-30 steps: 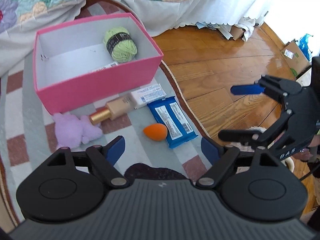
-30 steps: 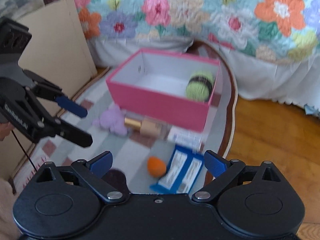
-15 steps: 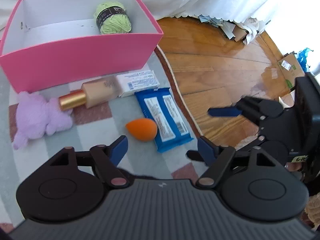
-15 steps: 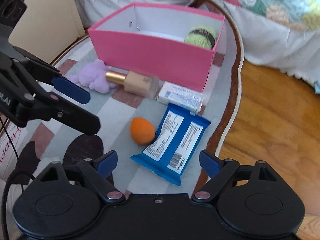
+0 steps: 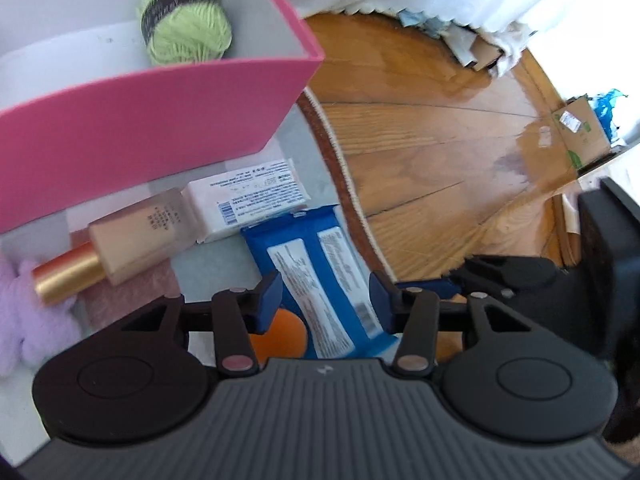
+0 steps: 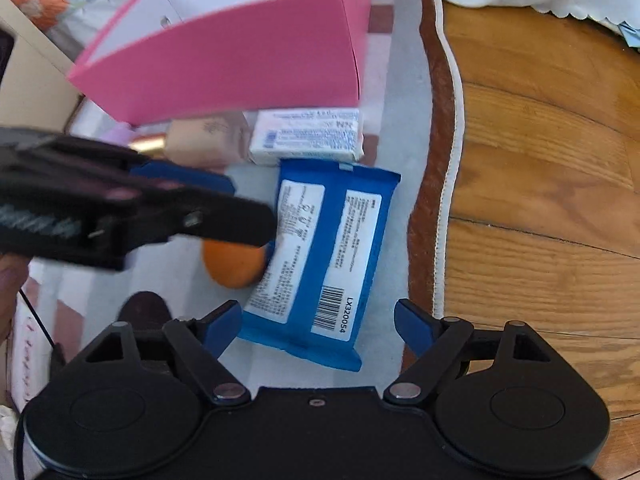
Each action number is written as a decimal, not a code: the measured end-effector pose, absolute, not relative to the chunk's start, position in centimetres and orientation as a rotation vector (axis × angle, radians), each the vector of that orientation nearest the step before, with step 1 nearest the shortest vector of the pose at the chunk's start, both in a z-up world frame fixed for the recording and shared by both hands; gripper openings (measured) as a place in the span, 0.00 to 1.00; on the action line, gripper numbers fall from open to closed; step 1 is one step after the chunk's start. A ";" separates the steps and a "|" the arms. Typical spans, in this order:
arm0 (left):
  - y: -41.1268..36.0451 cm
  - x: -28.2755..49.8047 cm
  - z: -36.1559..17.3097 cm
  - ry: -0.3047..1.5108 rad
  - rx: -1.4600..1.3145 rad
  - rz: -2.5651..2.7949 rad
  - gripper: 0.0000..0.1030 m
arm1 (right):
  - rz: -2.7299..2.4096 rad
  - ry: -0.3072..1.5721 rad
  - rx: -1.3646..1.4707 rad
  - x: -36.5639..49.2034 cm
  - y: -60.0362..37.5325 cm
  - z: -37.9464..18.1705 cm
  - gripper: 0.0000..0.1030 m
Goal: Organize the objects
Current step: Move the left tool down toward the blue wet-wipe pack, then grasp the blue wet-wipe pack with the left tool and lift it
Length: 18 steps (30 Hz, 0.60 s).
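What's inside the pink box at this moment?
A green yarn ball sits in the pink box against its white wall. The near wall hides most of the floor.

Glossy blue plastic packet, matt pink card box, fuzzy green yarn, polished wood floor.

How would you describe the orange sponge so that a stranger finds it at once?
Find the pink box on the rug. In front of it lies a blue wipes pack; the orange makeup sponge touches its left edge, the only small, rounded, orange thing there.
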<state>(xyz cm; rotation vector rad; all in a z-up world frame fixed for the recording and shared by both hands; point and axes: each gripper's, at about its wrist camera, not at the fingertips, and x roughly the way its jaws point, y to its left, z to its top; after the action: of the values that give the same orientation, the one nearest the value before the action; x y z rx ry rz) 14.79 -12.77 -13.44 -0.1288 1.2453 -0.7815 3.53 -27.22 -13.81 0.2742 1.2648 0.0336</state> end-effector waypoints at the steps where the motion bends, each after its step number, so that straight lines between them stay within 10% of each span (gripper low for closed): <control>1: -13.0 15.1 -13.9 1.246 -0.132 -0.777 0.44 | 0.038 1.269 0.272 3.6 -27.1 -13.9 0.84; 10: -13.6 15.3 -16.5 1.283 -0.156 -0.739 0.42 | 0.020 1.278 0.307 3.9 -27.5 -14.9 0.73; 18: -13.6 15.5 -17.6 1.345 -0.206 -0.682 0.39 | 0.045 1.269 0.290 4.5 -27.0 -15.3 0.87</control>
<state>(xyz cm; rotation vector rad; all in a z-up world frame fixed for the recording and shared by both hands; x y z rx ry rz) 15.51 -13.62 -17.64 -0.2058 1.3447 -0.6817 4.46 -26.99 -15.31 0.2903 1.2689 0.0451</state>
